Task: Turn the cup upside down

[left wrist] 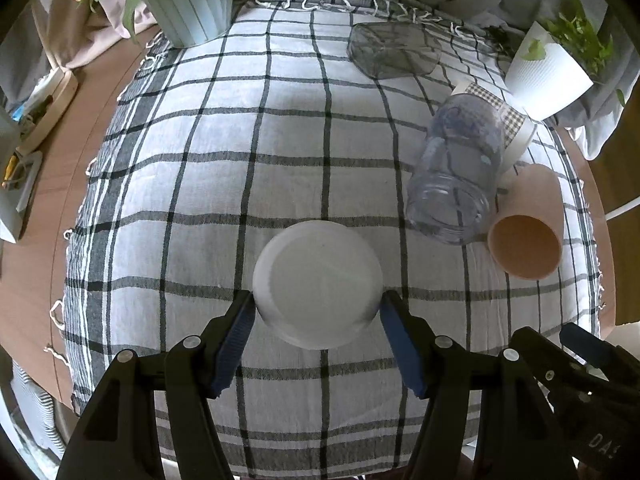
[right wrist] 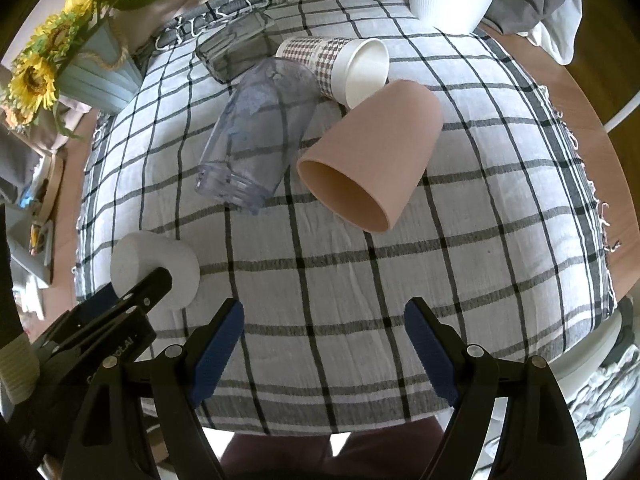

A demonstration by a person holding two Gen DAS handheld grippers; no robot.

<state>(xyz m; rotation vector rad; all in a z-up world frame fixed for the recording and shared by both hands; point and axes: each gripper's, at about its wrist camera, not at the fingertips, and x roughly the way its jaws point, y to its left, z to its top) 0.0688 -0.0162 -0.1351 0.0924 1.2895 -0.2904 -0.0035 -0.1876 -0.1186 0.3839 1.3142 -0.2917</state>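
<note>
Clearly, the white cup (left wrist: pixel 318 284) was seen base-up between the blue pads (left wrist: pixel 236 344) of the left gripper (left wrist: pixel 318 306), both pads touching or almost touching its sides; a firm grip could not be confirmed. From the right wrist the same cup (right wrist: pixel 154 264) was shown standing upside down on the checked cloth (right wrist: pixel 360 280), with the left gripper (right wrist: pixel 132 292) partly covering it. The right gripper (right wrist: pixel 324 312) was held wide open over bare cloth, nothing between its pads. Only in the right view was the paper cup (right wrist: pixel 340 68) seen plainly, lying on its side behind the pink cup (right wrist: pixel 368 152) and the clear cup (right wrist: pixel 256 132), both also lying down.
</note>
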